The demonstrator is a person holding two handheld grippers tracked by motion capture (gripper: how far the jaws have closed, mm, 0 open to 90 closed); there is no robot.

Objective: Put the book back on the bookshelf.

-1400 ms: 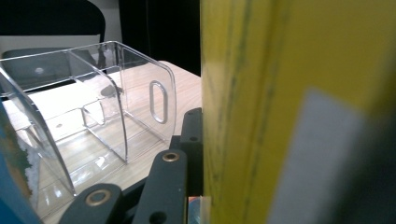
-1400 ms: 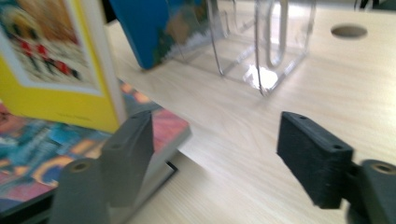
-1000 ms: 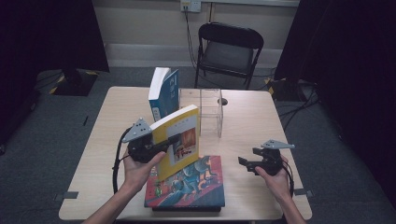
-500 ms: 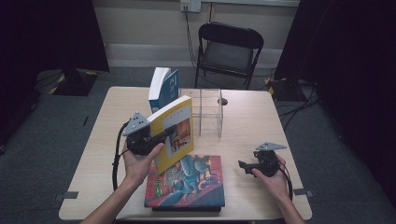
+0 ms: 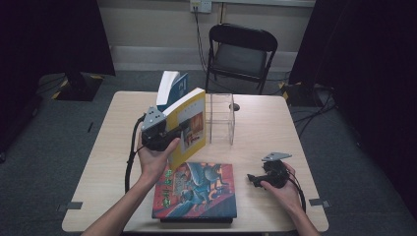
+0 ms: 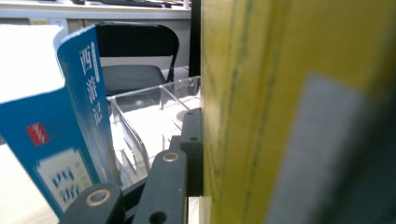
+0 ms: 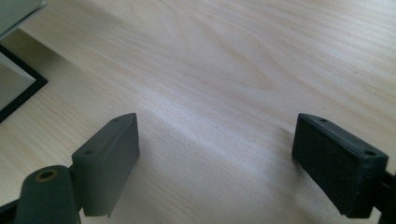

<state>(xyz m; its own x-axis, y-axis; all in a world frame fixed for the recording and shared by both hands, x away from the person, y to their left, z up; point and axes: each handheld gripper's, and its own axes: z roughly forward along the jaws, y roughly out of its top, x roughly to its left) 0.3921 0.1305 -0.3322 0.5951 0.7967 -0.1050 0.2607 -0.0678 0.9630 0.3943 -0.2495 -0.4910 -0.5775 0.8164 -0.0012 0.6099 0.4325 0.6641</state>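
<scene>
A yellow book (image 5: 192, 123) is held upright above the table, with my left gripper (image 5: 172, 133) shut on its spine edge. In the left gripper view the yellow cover (image 6: 243, 116) presses against one black finger (image 6: 192, 149). A blue book (image 5: 172, 86) stands upright just behind it, seen close in the left gripper view (image 6: 70, 140). A clear acrylic stand (image 5: 220, 118) sits to the right of both. A large colourful book (image 5: 196, 189) lies flat near the front edge. My right gripper (image 5: 253, 179) hovers low at the front right, open (image 7: 229, 158) over bare wood.
The pale wooden table (image 5: 275, 128) has free surface on its right half. A black folding chair (image 5: 241, 49) stands behind the far edge. The dark corner of the flat book (image 7: 14, 84) lies left of the right gripper. Cables trail on the grey floor.
My left hand has carried the yellow book up and back, off the colourful book and closer to the blue book. The right gripper has sunk slightly toward the table.
</scene>
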